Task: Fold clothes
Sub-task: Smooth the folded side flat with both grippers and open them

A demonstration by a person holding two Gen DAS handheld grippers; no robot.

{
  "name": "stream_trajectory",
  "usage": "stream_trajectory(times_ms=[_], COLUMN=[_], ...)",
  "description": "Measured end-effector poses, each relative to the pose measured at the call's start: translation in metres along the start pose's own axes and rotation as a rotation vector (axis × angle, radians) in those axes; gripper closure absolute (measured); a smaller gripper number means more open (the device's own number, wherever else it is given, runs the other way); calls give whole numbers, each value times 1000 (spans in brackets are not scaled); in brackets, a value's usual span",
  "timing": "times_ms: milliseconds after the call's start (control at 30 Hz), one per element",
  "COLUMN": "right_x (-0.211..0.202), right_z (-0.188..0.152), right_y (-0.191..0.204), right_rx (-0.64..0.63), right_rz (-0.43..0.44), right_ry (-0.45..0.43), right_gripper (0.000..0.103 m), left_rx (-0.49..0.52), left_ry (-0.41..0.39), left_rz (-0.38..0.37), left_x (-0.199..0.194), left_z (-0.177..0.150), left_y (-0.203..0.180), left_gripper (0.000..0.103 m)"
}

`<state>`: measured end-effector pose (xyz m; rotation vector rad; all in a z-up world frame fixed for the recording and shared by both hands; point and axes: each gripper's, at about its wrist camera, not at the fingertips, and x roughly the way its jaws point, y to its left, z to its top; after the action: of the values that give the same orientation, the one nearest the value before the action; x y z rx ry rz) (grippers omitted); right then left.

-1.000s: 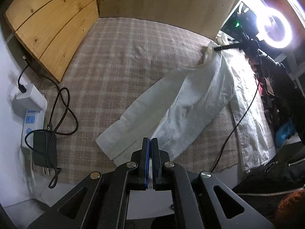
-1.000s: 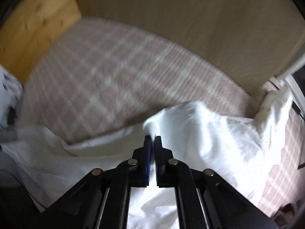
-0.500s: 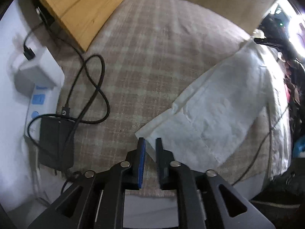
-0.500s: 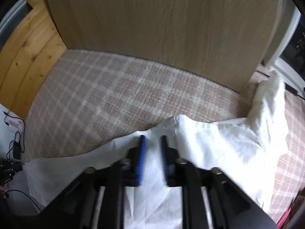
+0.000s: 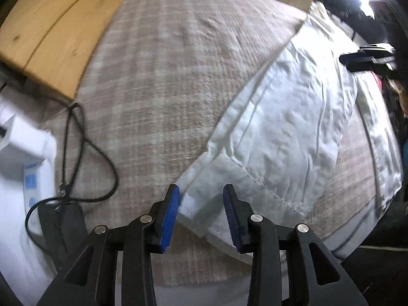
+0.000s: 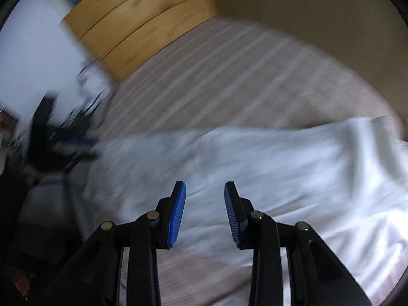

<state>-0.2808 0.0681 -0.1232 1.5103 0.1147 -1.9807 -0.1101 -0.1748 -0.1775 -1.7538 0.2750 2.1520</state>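
left gripper (image 5: 201, 202): jaws opening, blue pads well apart, pointing steeply down. The cuff end of the white shirt (image 5: 280, 117) shows in the gap, but the pads aren't pressing on it, so nothing is held

right gripper (image 6: 205, 201): jaws also opening, similar gap, nothing clamped. White cloth lies below and past the tips; this view is badly motion-blurred, so fine detail is unreadable

shirt location: flat on the plaid bedcover (image 5: 163, 81). In the left wrist view a folded sleeve runs from the gripper tips out toward 1 o'clock, and the shirt's body continues toward 2-3 o'clock at the bed's edge. In the right wrist view the shirt (image 6: 255, 163) spans from 9 to 3 o'clock across the middle

surroundings, left wrist view: wooden board (image 5: 56, 30) at 10-11 o'clock, black cable (image 5: 84, 142) looped on the cover at 9 o'clock, white power strip (image 5: 33, 176) at 8-9 o'clock by the bed's edge. The right gripper's black tips poke in at 2 o'clock above the shirt
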Motion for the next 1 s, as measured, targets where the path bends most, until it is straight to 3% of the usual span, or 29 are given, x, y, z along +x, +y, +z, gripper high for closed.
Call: stream_trajectory(times_ms=[100, 200, 333, 400, 600, 733, 800, 867, 933, 1000], right_x=[22, 33, 32, 42, 62, 80, 86, 86, 85, 85], right_z=[-9, -12, -9, -2, 3, 3, 2, -1, -2, -3], right_y=[30, 39, 49, 61, 82, 81, 77, 75, 74, 75], right_rx=[-65, -70, -68, -80, -122, -106, -81, -60, -37, -26], right_rz=[-13, -4, 11, 15, 39, 41, 36, 44, 46, 44], right_ry=[32, 42, 40, 38, 58, 86, 82, 65, 51, 38], right_gripper=[72, 72, 71, 66, 63, 63, 63, 63, 62, 61], left_rx=[41, 62, 74, 78, 39, 27, 67, 125, 98, 87], left_ry=[-8, -15, -37, -47, -14, 8, 29, 5, -7, -12], left_rz=[14, 26, 18, 17, 36, -12, -33, -6, -22, -34], left_x=[2, -4, -21, -26, -11, -6, -2, -2, -4, -12], left_z=[0, -1, -4, -5, 2, 5, 4, 2, 5, 8], left_y=[-6, -8, -9, -9, -1, -3, -13, -26, -28, -28], left_gripper=[74, 101, 101, 101, 96, 73, 73, 77, 95, 100])
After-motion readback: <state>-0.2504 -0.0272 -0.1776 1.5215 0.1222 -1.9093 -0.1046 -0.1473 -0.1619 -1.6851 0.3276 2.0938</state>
